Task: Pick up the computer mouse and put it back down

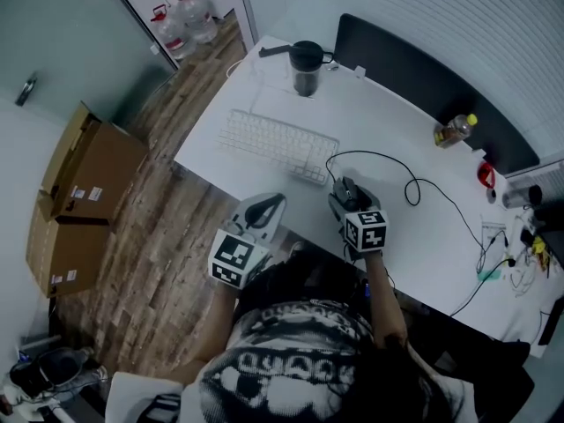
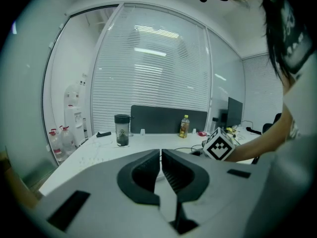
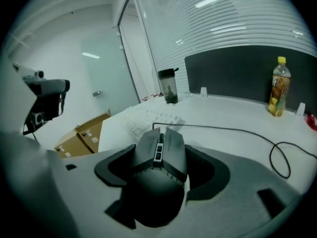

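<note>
Right hand-held gripper (image 3: pixel 159 148) clamps the mouse (image 1: pixel 346 192) low over the counter (image 1: pixel 414 236), at the keyboard's (image 1: pixel 278 144) 5 o'clock. The slick shell could slip, or its cable (image 1: pixel 388 157) could snag. Left hand-held gripper (image 2: pixel 161 170) is closed and empty.

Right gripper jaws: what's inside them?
The computer mouse sits in the right gripper, jaws closed on its sides; its cable trails over the desk. Its underside is covered, so desk contact can't be seen.

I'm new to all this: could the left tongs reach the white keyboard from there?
Probably yes: the left tongs hover shut and empty near the edge of the desk, with nothing standing between them and the keyboard.
</note>
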